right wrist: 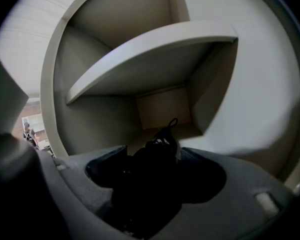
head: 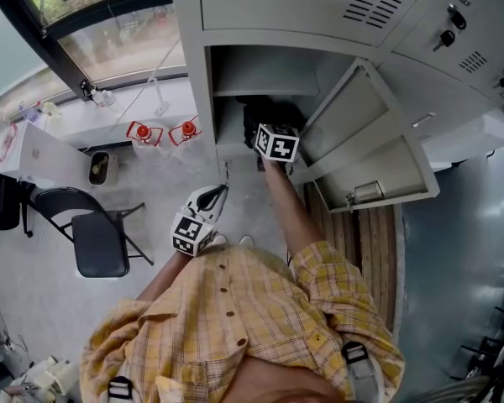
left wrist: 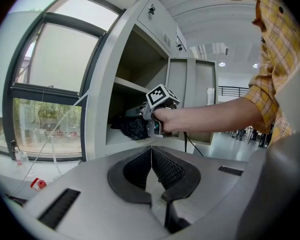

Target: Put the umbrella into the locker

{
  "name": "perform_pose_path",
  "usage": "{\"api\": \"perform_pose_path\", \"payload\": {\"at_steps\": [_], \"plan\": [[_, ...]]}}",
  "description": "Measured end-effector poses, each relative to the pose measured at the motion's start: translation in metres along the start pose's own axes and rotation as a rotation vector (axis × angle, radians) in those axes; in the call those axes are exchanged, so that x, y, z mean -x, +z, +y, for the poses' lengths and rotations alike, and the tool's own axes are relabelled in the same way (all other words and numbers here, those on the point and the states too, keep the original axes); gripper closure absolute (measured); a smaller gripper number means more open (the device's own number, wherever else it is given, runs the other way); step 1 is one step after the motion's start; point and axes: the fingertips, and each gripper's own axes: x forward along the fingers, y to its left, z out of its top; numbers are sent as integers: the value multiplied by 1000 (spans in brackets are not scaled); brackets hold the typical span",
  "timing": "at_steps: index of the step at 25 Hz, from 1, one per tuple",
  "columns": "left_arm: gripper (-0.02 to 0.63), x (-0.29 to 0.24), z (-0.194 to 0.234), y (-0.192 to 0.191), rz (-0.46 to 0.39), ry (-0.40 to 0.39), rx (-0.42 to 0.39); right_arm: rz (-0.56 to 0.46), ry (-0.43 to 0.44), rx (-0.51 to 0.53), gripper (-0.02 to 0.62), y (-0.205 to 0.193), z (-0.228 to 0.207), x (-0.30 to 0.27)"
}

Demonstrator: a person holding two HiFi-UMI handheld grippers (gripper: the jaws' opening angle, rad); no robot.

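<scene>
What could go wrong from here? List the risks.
1. The umbrella seems to lie near the front edge of the locker, between the open jaws of the right gripper; pulling back could drag it out.
2. Its strap loop might snag a jaw.
3. The arm could bump the open door.

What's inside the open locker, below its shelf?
Below the shelf the locker holds a black folded umbrella, between the open jaws of the right gripper. The umbrella's underside and the floor beneath it are covered.
</scene>
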Motion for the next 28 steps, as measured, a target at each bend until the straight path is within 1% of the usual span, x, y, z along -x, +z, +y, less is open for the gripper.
{"api": "perform_pose_path", "payload": {"at_steps": [6,12,16,19,20,21,22,24,26,28], "plan": [[600,1,-3,-1,6,-9,-3,-43,-18,69,264,2,3,21],[600,1,-9,-3,11,-18,-5,-67,4,52,266,8,6,38],[600,1,-11,-2,11,-22,-5,-107,12,95,270,20,15,55],[600,1,-9,9,-4,-2,-1,-125,37,116,276,26,25,66],[600,1,-10,9,-3,-1,0,-125,42,126,312,26,27,69],[600,1,-11,8,1,-6,-1,-123,44,139,376,26,29,72],[600,1,-13,5,4,-16,-4,-122,45,150,416,25,29,74],[600,1,-17,-1,8,-40,-10,-127,47,156,441,25,30,80],[600,2,-19,-2,7,-45,-10,-135,45,158,517,26,31,86],[600,4,-17,1,5,-31,-9,-140,44,174,595,26,34,92]]}}
